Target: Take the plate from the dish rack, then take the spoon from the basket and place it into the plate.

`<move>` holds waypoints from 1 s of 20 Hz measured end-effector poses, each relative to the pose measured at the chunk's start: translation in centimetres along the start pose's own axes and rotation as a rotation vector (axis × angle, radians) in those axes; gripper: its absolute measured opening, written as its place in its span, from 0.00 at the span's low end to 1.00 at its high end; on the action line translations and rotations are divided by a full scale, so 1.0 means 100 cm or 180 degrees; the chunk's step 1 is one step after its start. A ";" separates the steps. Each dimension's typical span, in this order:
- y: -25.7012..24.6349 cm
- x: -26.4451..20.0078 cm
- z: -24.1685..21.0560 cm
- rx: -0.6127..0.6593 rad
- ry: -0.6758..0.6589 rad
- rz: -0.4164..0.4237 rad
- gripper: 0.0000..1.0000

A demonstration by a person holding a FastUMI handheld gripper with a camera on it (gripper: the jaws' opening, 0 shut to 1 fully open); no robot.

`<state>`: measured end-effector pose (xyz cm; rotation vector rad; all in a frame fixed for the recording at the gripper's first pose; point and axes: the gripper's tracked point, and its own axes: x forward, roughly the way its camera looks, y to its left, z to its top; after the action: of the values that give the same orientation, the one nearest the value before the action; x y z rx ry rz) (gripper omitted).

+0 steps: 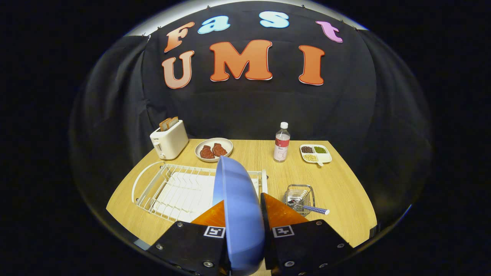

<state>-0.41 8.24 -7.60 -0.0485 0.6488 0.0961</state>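
Observation:
A blue plate (239,214) stands on edge between my two orange fingers (209,216), and both press on its faces. My gripper (242,212) is shut on it and holds it above the right end of the white wire dish rack (172,189). The plate hides part of the rack's right side. To the right of the fingers stands a small wire basket (300,197) holding a spoon (315,209) whose blue-and-white checked handle sticks out over the basket's rim toward the right.
On the wooden table (341,191) beyond the rack are a white toaster (168,143) with toast, a bowl of meat pieces (213,149), a water bottle (282,142) and a divided dish of beans (315,153). Bare wood lies right of the basket.

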 end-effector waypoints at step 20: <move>0.003 -0.008 -0.164 0.0668 0.0498 0.0670 0.30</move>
<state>-10.91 7.22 -20.22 0.2171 0.8161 0.2283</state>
